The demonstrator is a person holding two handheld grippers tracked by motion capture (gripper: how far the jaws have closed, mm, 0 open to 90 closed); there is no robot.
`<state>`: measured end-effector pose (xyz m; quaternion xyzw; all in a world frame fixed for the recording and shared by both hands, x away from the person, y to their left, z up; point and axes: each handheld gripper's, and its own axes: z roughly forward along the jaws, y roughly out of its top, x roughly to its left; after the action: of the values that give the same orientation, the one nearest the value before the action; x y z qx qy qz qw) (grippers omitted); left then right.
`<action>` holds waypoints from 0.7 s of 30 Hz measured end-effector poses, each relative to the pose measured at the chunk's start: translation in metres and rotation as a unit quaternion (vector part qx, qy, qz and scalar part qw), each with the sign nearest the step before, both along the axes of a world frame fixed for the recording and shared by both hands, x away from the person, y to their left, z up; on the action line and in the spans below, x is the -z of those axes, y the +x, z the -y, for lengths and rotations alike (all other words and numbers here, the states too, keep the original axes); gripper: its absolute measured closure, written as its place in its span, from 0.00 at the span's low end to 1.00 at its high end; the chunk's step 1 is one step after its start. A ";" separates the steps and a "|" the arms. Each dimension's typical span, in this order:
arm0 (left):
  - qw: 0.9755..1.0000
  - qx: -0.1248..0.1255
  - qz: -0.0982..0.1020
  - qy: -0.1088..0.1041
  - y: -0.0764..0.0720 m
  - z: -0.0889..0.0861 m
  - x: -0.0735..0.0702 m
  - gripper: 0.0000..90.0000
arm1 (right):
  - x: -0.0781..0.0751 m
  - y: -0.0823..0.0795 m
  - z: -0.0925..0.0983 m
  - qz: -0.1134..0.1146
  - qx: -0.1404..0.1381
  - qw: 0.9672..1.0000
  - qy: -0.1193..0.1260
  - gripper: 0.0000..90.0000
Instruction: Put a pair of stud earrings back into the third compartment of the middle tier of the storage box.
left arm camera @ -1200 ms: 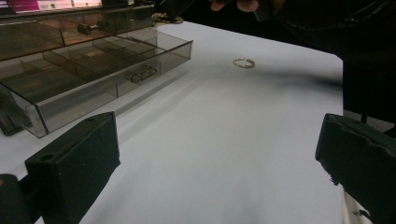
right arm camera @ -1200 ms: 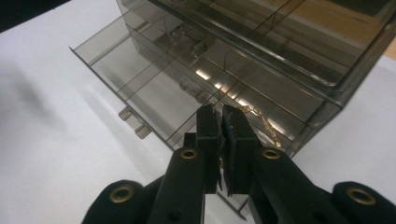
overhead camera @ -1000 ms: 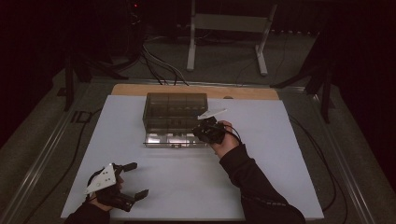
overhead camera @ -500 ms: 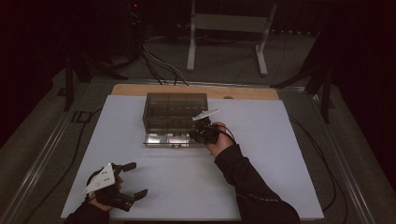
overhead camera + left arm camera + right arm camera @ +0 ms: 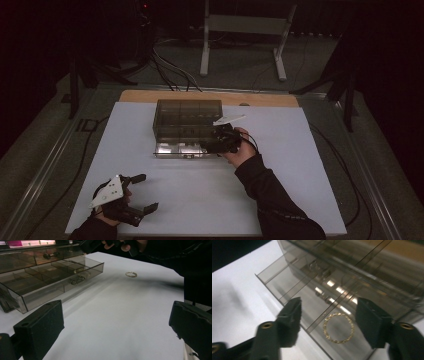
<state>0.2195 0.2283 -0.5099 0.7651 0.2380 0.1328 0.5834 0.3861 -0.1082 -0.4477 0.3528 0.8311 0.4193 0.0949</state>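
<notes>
A smoky clear organizer box (image 5: 187, 112) stands at mid-table with its bottom drawer (image 5: 180, 149) pulled out toward me. My right gripper (image 5: 209, 145) hovers over the drawer's right end, open. In the right gripper view a thin gold ring (image 5: 338, 327) lies in a drawer compartment (image 5: 352, 340) below the gap between the jaws of the gripper (image 5: 329, 315), touching neither. My left gripper (image 5: 142, 192) rests near the table's front left, open and holding nothing (image 5: 115, 325). A second small ring (image 5: 131, 274) lies on the white table past the drawer (image 5: 57, 277).
Other drawer compartments hold small metal pieces (image 5: 77, 280). The white tabletop (image 5: 300, 165) stretches to the right and front of the box. A wooden strip (image 5: 150, 96) runs along the far edge. Cables (image 5: 350, 185) trail off the right side.
My right gripper has shifted slightly left and lower over the drawer's right end. The left gripper has stayed in place.
</notes>
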 end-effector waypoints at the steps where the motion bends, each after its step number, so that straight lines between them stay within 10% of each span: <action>1: 1.000 0.000 0.000 0.002 0.000 0.000 0.000 0.01 | -0.001 -0.001 0.002 0.000 -0.001 1.000 0.005 0.32; 21: 1.000 0.001 0.002 0.003 0.000 0.001 0.000 0.01 | -0.025 -0.022 0.061 0.034 0.013 0.999 0.031 0.10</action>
<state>0.2197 0.2275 -0.5095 0.7668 0.2359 0.1343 0.5816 0.3639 -0.1692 -0.4226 0.3521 0.8094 0.4551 0.1176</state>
